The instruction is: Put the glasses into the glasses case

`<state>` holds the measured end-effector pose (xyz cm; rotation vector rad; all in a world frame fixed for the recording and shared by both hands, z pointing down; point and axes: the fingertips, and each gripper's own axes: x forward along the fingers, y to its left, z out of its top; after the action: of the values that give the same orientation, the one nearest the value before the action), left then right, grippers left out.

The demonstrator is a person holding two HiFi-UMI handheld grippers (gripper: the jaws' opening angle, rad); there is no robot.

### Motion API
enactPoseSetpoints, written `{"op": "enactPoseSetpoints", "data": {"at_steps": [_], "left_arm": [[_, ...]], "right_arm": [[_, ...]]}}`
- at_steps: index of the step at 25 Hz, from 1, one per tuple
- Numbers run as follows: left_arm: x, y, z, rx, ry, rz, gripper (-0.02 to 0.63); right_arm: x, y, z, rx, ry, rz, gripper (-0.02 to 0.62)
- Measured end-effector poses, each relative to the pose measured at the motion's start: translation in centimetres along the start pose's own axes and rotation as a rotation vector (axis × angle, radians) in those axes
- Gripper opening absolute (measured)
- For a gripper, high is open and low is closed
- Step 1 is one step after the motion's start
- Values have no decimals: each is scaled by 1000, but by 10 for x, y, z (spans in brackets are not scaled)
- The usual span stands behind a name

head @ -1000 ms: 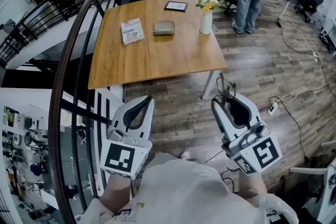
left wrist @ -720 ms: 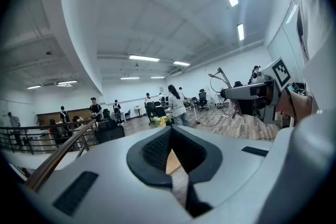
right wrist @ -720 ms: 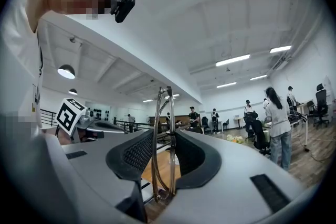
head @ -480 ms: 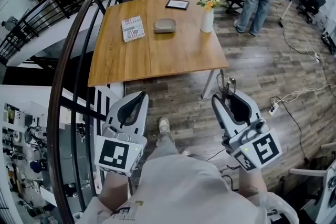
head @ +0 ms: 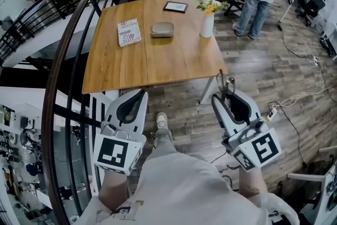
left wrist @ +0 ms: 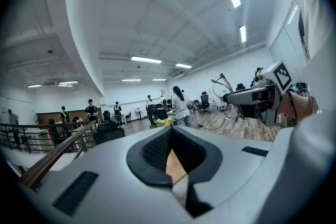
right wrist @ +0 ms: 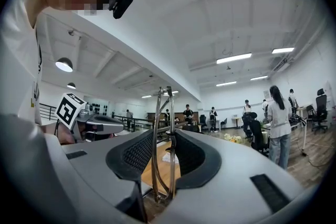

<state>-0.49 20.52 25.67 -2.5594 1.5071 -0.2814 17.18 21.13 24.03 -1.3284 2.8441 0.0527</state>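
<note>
There's the right claw pinching thin wire-framed glasses upright, the left claw pressed together, empty. The grey oval glasses case sits well ahead on the wooden table.

head view: high, near side, facing forward and steeply down, table far ahead | view on left gripper: level along its jaws, close behind them | view on right gripper: same | shared: all three see table and flowers; each gripper view catches the other gripper
</note>
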Motion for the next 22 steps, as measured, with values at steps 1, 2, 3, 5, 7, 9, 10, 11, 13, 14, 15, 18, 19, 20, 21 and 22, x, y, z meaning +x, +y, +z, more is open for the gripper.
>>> {"op": "enactPoseSetpoints", "data": {"at_steps": [1, 2, 3, 5, 7, 9, 10, 11, 13, 14, 15, 18, 19, 20, 21, 22], "left_arm": [[7, 4, -3, -2, 3, 0, 17], [13, 7, -7, -5, 8, 1, 17], [19, 10, -11, -8, 14, 1, 17], [31, 16, -17, -13, 30, -5, 17], [45, 26, -21, -18, 44, -16, 17], [60, 41, -24, -20, 54, -20, 17], [68, 50, -26, -21, 59, -24, 17], [77, 59, -28, -23, 65, -31, 17], [95, 80, -32, -24, 71, -41, 17], [105, 91, -34, -22, 71, -45, 17], [115, 103, -35, -21, 71, -50, 17], [144, 131, -38, -31, 90, -82, 17], [153, 139, -39, -32, 95, -94, 17], [163, 148, -39, -24, 92, -105, 17], [172, 158, -40, -17, 90, -112, 17], [181, 169, -41, -24, 95, -112, 17]], "right_arm": [[7, -4, -3, 0, 5, -1, 143], [13, -8, -6, 2, 10, -2, 143], [19, -12, -9, 4, 14, -2, 143], [30, -19, -11, 14, 17, 0, 143], [46, -27, -10, 18, 17, 5, 143], [67, -36, -9, 19, 19, 5, 143], [79, -40, -9, 22, 21, 3, 143], [91, -44, -9, 25, 24, 0, 143], [118, -53, -10, 31, 31, -9, 143], [132, -57, -11, 34, 35, -13, 143], [147, -61, -12, 37, 41, -17, 143], [186, -73, -12, 35, 59, -28, 143], [198, -78, -11, 32, 60, -33, 143], [210, -83, -10, 29, 60, -38, 143], [223, -88, -9, 27, 58, -44, 143], [236, -92, -9, 27, 57, -50, 143]]}}
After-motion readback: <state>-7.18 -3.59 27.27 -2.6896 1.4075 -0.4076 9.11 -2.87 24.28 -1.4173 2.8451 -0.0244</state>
